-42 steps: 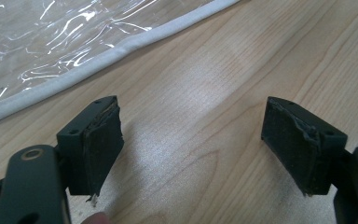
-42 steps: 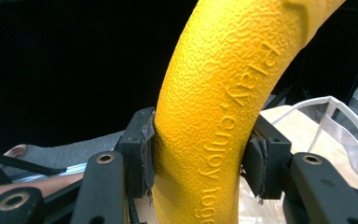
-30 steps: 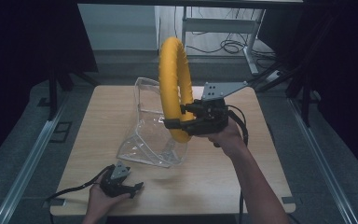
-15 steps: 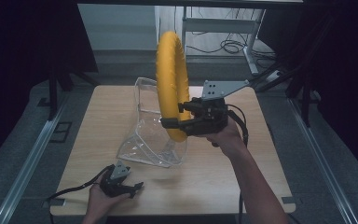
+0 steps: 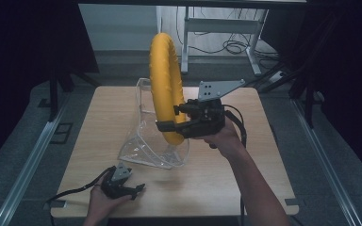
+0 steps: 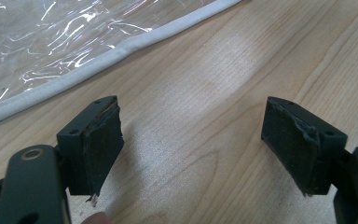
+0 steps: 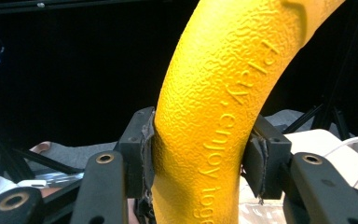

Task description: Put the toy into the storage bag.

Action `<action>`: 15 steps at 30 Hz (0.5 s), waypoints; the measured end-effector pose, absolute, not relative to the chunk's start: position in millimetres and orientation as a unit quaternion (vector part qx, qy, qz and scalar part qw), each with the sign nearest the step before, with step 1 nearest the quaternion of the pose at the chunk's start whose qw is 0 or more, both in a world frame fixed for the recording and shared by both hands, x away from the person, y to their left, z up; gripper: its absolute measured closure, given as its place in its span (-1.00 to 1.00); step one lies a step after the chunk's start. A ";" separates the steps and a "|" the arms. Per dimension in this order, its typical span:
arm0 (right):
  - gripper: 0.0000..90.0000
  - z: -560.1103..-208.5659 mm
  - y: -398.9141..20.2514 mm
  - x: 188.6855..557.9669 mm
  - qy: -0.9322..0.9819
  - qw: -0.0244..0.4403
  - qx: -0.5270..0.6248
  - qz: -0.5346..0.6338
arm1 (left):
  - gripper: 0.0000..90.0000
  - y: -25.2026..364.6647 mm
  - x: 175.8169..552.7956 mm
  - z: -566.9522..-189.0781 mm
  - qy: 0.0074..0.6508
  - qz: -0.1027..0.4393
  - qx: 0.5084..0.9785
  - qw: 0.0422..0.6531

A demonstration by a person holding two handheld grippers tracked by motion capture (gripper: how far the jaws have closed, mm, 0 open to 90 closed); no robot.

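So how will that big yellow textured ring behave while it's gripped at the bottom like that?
The yellow textured ring probably gives a little: the right gripper visibly dents it. Its pebbled skin likely resists slipping. Held upright by its lowest part, it may tend to lean sideways, though one gripper carrying it suggests it is light.

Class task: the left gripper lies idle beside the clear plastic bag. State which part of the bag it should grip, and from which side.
Grip the clear plastic bag by its white piped edge, coming in low across the table from the near side. That rim lies flat, nearest the open left gripper, and looks firmer than the film.
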State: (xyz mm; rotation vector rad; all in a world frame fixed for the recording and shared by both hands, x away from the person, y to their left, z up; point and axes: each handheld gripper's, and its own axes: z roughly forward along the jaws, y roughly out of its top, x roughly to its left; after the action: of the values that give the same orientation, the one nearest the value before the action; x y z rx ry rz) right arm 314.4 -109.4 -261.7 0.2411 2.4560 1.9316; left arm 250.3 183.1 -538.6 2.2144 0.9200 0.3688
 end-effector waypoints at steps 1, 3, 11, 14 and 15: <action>0.12 -262.5 -108.9 315.1 0.783 0.002 0.077 0.617 | -0.55 183.1 250.3 -538.7 0.355 0.143 0.855 0.350; 0.12 -264.2 -107.9 316.2 0.784 -0.001 0.076 0.616 | -0.55 183.2 250.4 -538.5 0.355 0.142 0.855 0.350; 0.12 -272.2 -104.7 322.1 0.788 -0.030 0.074 0.611 | -0.55 183.3 250.3 -538.4 0.354 0.141 0.856 0.349; 0.12 -276.3 -101.7 323.8 0.790 -0.033 0.074 0.607 | -0.55 183.1 250.4 -538.8 0.355 0.141 0.856 0.348; 0.12 -277.9 -100.7 324.7 0.791 -0.035 0.075 0.606 | -0.55 183.1 250.5 -538.9 0.354 0.141 0.857 0.347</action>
State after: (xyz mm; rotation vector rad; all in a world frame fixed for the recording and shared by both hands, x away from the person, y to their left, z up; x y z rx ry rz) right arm 324.7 -100.7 -277.9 0.2413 2.5415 1.9481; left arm 250.5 183.1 -538.9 2.2221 0.9195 0.3660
